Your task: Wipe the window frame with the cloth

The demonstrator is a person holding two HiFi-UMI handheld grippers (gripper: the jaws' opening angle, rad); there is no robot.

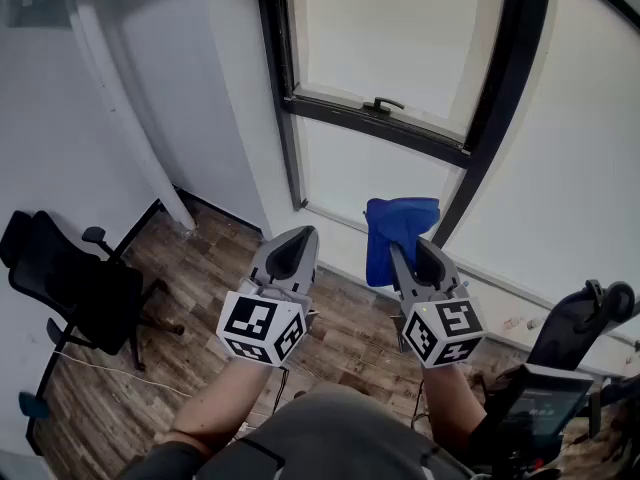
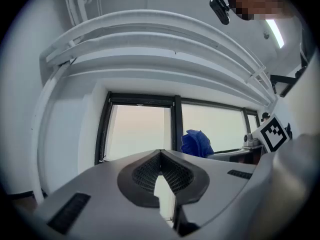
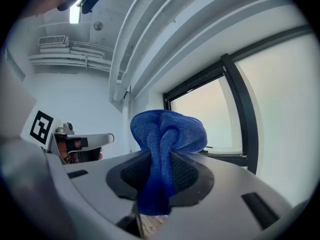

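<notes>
- Right gripper (image 1: 408,254): jaws clamped on a bunched blue microfibre cloth (image 1: 400,230). The cloth bulges above the tips and a tail hangs below them.
- Left gripper (image 1: 300,236): jaws closed tip to tip, nothing between them.
- Cloth is held up before the black metal window frame (image 1: 392,128), below its crossbar. Contact with the frame can't be told.
- Head view only: black office chair (image 1: 75,288) on wood-plank floor (image 1: 180,298); black window handle (image 1: 383,105).
- Right gripper view only: lit ceiling lamp (image 3: 75,15), white wall air-conditioner (image 3: 52,40).
- Left gripper's cube (image 1: 262,326) carries black-and-white square markers.
</notes>
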